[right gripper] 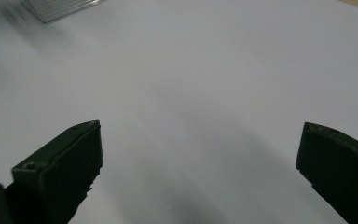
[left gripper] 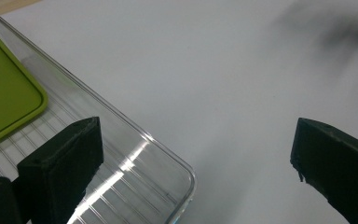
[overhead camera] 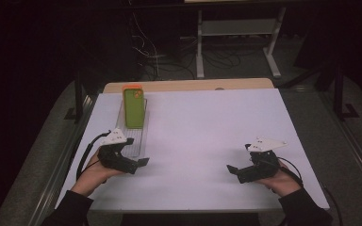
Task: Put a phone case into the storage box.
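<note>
A green phone case (overhead camera: 134, 108) with an orange top edge lies in a clear ridged tray (overhead camera: 139, 141) at the left of the white table (overhead camera: 207, 127). My left gripper (overhead camera: 139, 151) is open at the tray's near corner, held by a hand. In the left gripper view the left gripper (left gripper: 196, 123) has one jaw over the tray (left gripper: 135, 158) and the other over bare table, with the green case (left gripper: 4, 98) at far left. My right gripper (overhead camera: 238, 157) sits open near the table's front right. Nothing lies between the jaws of the right gripper (right gripper: 201, 125).
A wooden strip (overhead camera: 188, 85) edges the back of the table. Beyond it stand a white stand (overhead camera: 238, 28) and cables on a dark floor. A corner of the tray (right gripper: 60, 7) shows at the top left of the right gripper view.
</note>
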